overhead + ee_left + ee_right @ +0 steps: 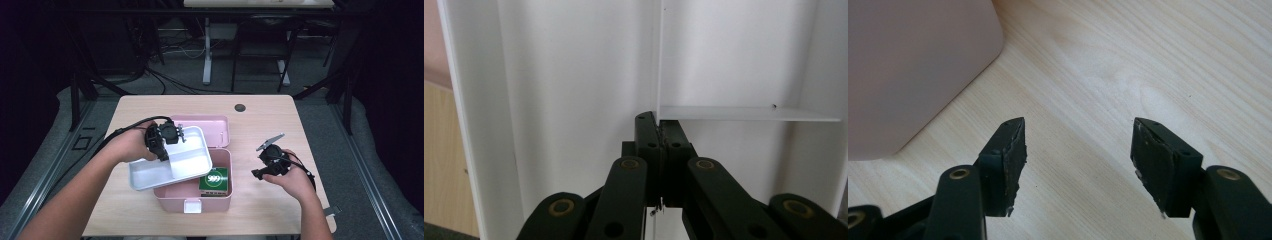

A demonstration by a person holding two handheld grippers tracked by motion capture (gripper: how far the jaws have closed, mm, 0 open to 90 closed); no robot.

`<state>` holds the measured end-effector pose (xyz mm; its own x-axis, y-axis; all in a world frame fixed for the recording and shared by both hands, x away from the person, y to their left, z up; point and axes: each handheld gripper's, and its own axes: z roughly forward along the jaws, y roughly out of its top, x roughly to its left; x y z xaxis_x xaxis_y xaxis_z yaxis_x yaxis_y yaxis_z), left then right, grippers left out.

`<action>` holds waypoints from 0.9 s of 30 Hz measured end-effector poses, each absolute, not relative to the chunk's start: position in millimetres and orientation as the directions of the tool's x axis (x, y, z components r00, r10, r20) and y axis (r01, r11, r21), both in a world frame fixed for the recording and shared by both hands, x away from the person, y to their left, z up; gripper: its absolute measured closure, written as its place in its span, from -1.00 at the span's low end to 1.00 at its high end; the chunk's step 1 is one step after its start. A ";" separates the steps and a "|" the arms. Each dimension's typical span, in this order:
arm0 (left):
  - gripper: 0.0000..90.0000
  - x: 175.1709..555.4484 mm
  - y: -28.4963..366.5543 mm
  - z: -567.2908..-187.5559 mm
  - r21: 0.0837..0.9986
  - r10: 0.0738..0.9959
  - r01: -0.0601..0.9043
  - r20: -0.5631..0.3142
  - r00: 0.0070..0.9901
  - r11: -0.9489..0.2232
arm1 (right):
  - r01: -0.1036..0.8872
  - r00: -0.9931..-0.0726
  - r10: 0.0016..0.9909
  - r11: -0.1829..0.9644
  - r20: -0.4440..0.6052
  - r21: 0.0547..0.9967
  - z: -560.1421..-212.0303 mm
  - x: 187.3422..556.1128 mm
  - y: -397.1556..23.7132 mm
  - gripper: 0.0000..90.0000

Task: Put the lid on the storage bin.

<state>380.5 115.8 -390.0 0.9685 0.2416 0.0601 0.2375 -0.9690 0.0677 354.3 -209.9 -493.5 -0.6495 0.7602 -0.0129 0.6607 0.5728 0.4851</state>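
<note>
- Left gripper (169, 150) is clamped tight on the divider wall of the white tray (150, 175), carrying it tilted above the pink box (220, 199).
- The tray's long axis runs away left of the jaws; the open box lies just below and right.
- Right gripper (260, 167) idles beyond the box, jaws apart, holding nothing.

Lab or recording studio: we note a pale wooden table (260, 125) on grey carpet floor (325, 130), black metal frame posts (76, 95), loose black cables (165, 80), a white desk leg (206, 50) behind.
</note>
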 end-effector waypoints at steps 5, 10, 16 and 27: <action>0.99 379.3 105.3 -391.6 0.063 0.202 0.198 0.067 0.977 -0.978 | 0.665 -0.644 0.765 0.568 -0.012 0.485 -493.8 354.8 -211.4 -0.13; 0.99 377.2 96.9 -394.8 0.080 0.162 0.158 0.056 0.985 -0.984 | 0.664 -0.647 0.763 0.571 -0.013 0.482 -494.0 355.1 -211.5 -0.13; 0.99 374.6 88.7 -396.9 0.073 0.131 0.127 0.058 0.990 -0.989 | 0.671 -0.641 0.768 0.566 -0.009 0.480 -495.0 355.4 -211.3 -0.13; 0.99 366.8 72.2 -401.8 0.080 0.077 0.072 0.056 0.995 -0.994 | 0.672 -0.644 0.765 0.570 -0.008 0.473 -496.0 356.1 -211.9 -0.13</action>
